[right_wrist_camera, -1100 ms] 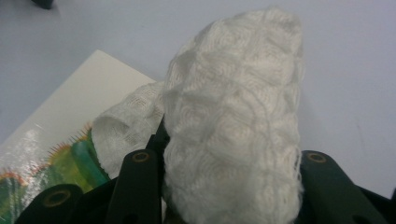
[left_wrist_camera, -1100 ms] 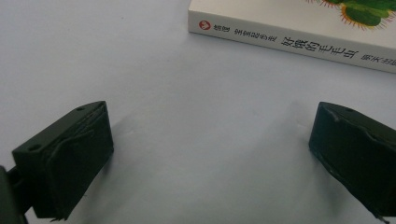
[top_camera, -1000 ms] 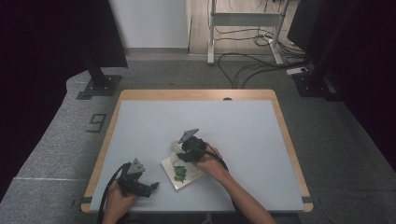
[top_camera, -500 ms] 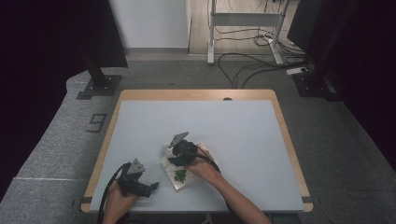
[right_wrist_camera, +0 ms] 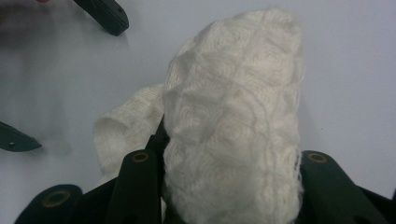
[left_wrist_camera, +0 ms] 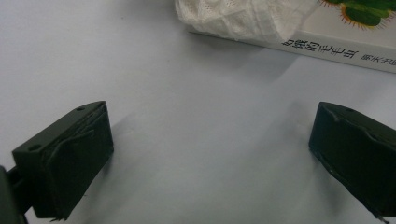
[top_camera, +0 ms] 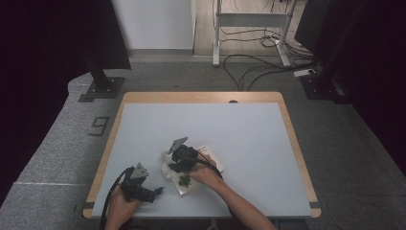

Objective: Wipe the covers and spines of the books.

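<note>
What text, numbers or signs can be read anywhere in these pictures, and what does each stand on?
"9": a large dark numeral on the grey floor left of the table, seen in the high view.
"的毛虫": part of a line of dark Chinese characters along the white edge of the book, seen in the left gripper view; the characters before it are partly blurred and the smaller ones at its right end are too small to read.
</note>
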Action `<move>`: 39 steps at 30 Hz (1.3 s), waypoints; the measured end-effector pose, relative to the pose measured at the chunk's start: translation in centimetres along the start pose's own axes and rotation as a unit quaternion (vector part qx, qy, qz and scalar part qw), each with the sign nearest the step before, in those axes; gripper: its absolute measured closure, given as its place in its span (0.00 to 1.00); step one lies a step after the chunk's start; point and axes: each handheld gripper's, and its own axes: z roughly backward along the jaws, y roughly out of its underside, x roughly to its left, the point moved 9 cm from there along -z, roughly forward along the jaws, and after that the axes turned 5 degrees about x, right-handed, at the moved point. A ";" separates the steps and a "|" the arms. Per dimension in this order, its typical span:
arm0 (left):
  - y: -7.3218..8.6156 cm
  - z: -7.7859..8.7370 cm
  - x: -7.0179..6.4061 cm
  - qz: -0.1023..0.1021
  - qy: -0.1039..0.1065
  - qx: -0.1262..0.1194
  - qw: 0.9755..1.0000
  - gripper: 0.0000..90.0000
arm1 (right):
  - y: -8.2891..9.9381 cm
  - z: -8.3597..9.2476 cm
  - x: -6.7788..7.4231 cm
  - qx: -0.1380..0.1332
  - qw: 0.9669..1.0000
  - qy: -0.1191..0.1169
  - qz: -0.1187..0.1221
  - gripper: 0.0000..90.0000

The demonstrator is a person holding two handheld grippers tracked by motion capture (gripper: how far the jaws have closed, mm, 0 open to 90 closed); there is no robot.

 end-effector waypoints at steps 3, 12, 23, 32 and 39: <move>0.0 0.0 0.0 0.000 -0.001 0.000 1.000 0.00 | 0.0 0.1 0.1 0.001 1.000 -0.003 -0.006 0.64; 0.0 0.0 0.0 0.001 0.001 0.000 1.000 0.00 | -0.9 1.4 0.3 -0.018 1.000 -0.017 -0.007 0.63; 0.0 0.0 0.0 0.000 0.000 0.001 1.000 0.00 | -1.9 3.6 -0.4 -0.033 0.999 -0.007 0.001 0.63; 0.0 0.0 0.0 -0.001 0.001 0.001 1.000 0.00 | -2.4 4.9 -1.3 -0.039 0.999 0.007 -0.002 0.63; 0.0 0.0 0.0 -0.001 0.001 0.001 1.000 0.00 | -1.8 5.6 -2.0 -0.040 0.999 0.012 -0.008 0.63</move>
